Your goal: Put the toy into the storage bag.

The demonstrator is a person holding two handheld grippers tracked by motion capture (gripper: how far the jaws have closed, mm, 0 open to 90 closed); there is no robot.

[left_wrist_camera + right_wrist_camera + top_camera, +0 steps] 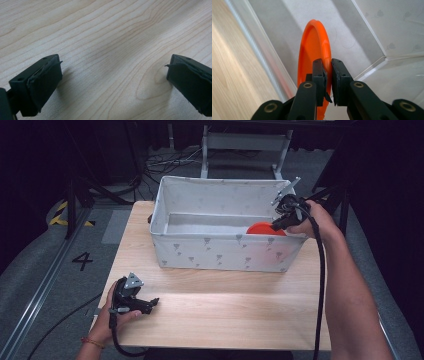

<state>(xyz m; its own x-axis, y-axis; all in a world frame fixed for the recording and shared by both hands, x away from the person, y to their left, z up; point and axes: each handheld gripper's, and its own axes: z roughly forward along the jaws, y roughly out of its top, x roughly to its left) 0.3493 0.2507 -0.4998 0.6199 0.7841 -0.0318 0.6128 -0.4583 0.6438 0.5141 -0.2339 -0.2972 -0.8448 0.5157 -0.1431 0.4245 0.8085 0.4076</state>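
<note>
High view: right gripper (278,220) clamped on orange plate (262,228) inside fabric bin (220,251), at bin's right end. Left gripper (145,304) resting near bench (225,310) left front corner.
Left gripper view: jaws apart over bare wood.
Right gripper view: jaws pinching plate rim, plate on edge.

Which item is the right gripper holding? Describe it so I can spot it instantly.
Find the white fabric bin at the far side of the wooden table. In its right end, the right gripper is clamped on the rim of an orange plate held on edge. It is the one bright orange thing there.
</note>
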